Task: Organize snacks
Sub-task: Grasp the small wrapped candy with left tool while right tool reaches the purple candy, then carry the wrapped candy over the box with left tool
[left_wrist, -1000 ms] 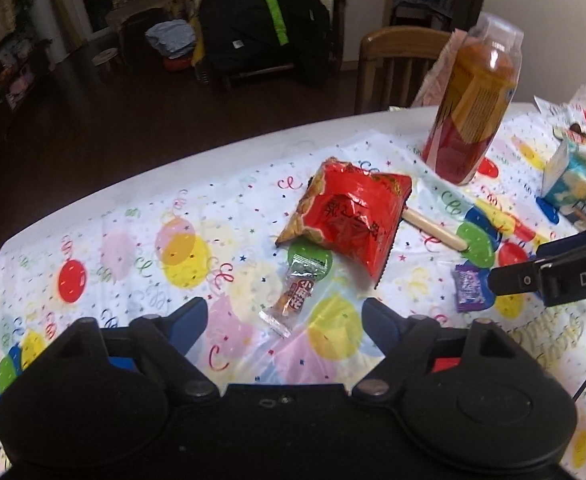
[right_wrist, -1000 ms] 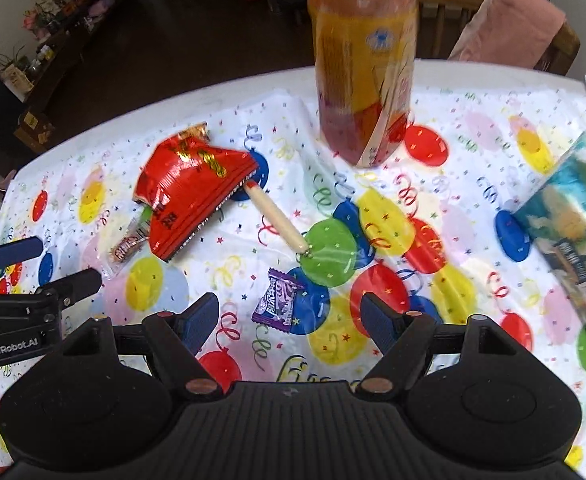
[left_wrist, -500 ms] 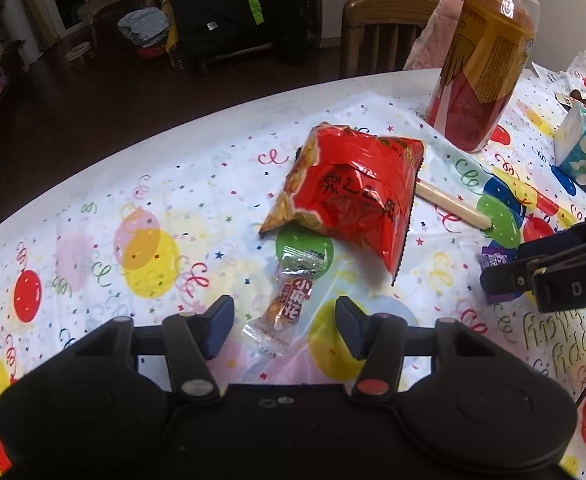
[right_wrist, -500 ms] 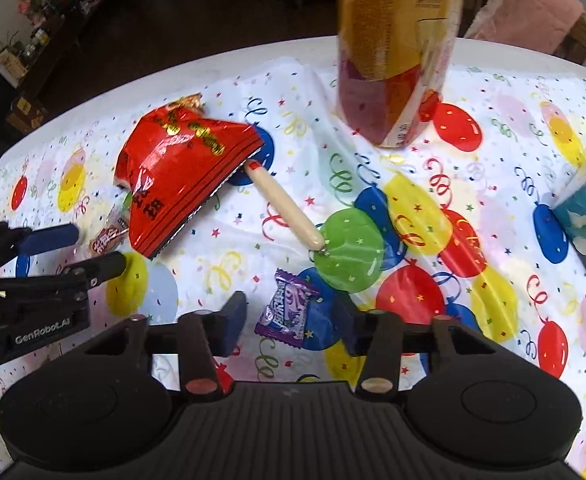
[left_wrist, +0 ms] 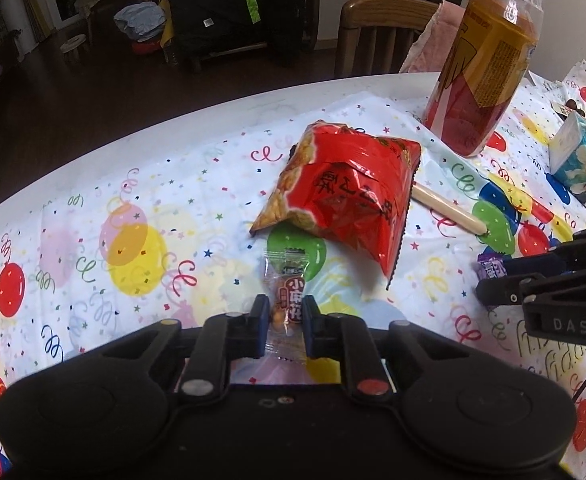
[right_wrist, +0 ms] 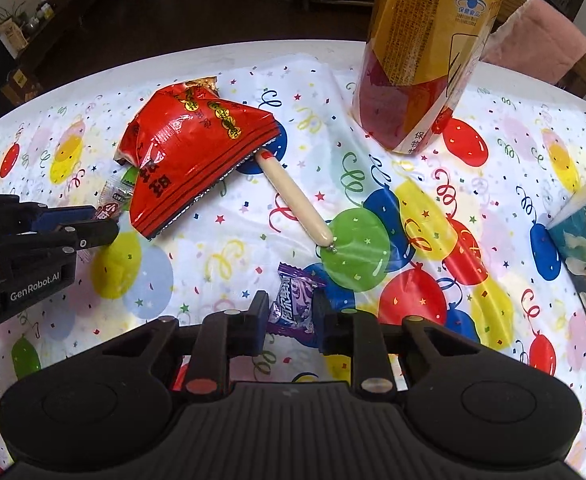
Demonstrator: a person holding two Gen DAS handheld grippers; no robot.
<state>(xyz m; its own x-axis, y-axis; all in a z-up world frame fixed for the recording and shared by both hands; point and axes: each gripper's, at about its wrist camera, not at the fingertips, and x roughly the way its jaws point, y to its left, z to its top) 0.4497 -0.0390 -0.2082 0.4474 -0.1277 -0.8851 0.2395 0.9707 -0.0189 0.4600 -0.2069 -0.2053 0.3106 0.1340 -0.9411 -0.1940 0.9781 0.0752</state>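
Both fingers pinched: left gripper (left_wrist: 285,317) on peanut packet (left_wrist: 289,300), right gripper (right_wrist: 291,314) seemingly on purple candy (right_wrist: 295,302).

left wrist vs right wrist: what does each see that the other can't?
Left wrist only: the left gripper with jaws closed on the clear-wrapped snack, and the bottle's cap.
Right wrist only: the right gripper with jaws around the purple candy.
Both: red snack bag, sausage stick, bottle, balloon tablecloth.
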